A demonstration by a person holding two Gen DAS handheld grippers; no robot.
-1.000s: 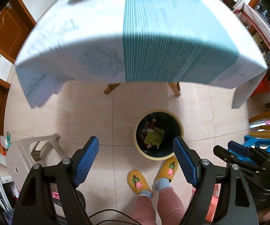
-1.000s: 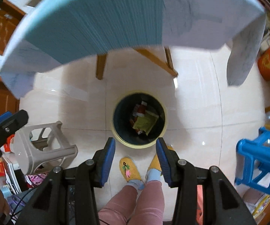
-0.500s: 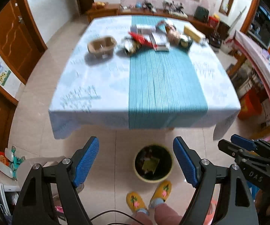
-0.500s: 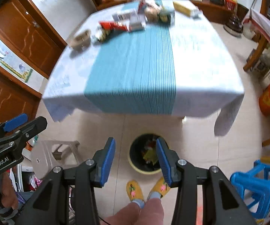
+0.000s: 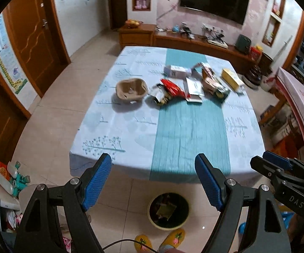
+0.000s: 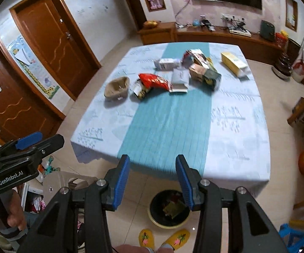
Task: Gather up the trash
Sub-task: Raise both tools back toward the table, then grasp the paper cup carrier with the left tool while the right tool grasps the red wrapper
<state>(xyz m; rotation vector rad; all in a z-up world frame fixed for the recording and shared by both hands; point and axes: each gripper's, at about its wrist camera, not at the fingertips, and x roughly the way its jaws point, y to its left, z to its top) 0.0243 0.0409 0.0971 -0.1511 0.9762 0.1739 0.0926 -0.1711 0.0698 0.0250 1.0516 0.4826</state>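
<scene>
Cloth-covered desk (image 5: 114, 126) bears wrappers (image 5: 171, 89) at its far end, ahead of both tools; left tool (image 5: 153, 184) wide apart, right tool (image 6: 153, 182) half-apart, both empty.

Beige tiled floor (image 5: 52, 113), brown wooden doors (image 6: 57, 40) on the left, pink far wall with dark television (image 5: 214, 1) above a long low wooden cabinet (image 6: 225, 37), daylight soft throughout.

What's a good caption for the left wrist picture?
Open left gripper above the trash bin, facing a table of wrappers and boxes.
</scene>
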